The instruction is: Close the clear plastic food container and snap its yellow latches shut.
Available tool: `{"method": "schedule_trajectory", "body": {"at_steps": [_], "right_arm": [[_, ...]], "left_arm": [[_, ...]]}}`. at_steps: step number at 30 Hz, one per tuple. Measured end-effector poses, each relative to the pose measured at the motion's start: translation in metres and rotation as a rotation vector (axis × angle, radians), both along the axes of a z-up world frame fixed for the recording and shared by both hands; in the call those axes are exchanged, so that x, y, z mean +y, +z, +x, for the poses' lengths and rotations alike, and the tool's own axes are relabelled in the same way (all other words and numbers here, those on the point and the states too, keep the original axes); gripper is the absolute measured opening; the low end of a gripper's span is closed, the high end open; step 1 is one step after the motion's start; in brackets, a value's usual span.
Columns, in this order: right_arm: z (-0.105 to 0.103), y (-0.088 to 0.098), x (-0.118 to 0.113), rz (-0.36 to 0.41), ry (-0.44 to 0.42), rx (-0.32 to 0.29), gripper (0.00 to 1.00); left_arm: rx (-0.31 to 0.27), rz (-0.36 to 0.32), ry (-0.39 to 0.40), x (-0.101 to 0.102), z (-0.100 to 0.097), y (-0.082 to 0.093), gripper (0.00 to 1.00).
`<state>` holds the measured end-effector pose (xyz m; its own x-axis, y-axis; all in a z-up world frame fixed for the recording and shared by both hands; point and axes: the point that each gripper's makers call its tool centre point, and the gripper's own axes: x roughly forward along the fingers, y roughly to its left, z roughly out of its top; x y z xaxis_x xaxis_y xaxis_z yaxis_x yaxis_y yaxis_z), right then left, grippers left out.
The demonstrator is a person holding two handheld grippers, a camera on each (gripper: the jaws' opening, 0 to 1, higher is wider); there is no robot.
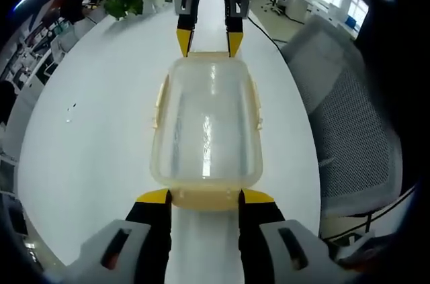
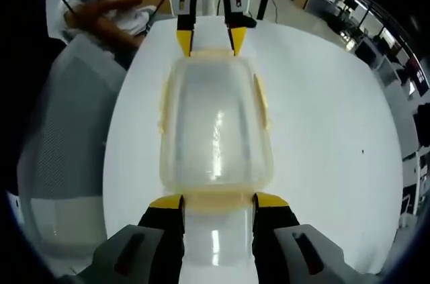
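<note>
The clear container (image 1: 206,123) lies lid-on in the middle of the white desk (image 1: 101,129). Both tongs, left (image 1: 205,198) and right (image 2: 218,202), stand wide at opposite end latches (image 2: 218,198); press evenly, together.

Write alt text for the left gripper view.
A clear plastic food container with yellow latches lies on a white table, lid on. The left gripper brackets its near end latch, the right gripper the far end; a grey mesh chair stands beside.
</note>
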<state>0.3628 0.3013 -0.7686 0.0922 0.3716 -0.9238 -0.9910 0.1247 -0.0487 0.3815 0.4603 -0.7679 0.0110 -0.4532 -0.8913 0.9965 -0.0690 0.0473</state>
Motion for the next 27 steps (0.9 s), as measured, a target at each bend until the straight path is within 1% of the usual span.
{"method": "schedule_trajectory", "body": {"at_steps": [12,17,27], "right_arm": [[-0.003,-0.001,-0.027,-0.003,-0.008,0.003,0.38],[-0.004,-0.001,-0.035,-0.004,-0.008,0.005,0.38],[-0.003,0.0,-0.05,-0.005,-0.011,0.0,0.38]], "left_arm": [[0.001,-0.002,-0.006,-0.026,-0.002,0.0,0.37],[0.009,-0.002,-0.006,-0.034,-0.003,0.0,0.37],[0.004,-0.003,-0.008,-0.05,-0.003,0.003,0.37]]}}
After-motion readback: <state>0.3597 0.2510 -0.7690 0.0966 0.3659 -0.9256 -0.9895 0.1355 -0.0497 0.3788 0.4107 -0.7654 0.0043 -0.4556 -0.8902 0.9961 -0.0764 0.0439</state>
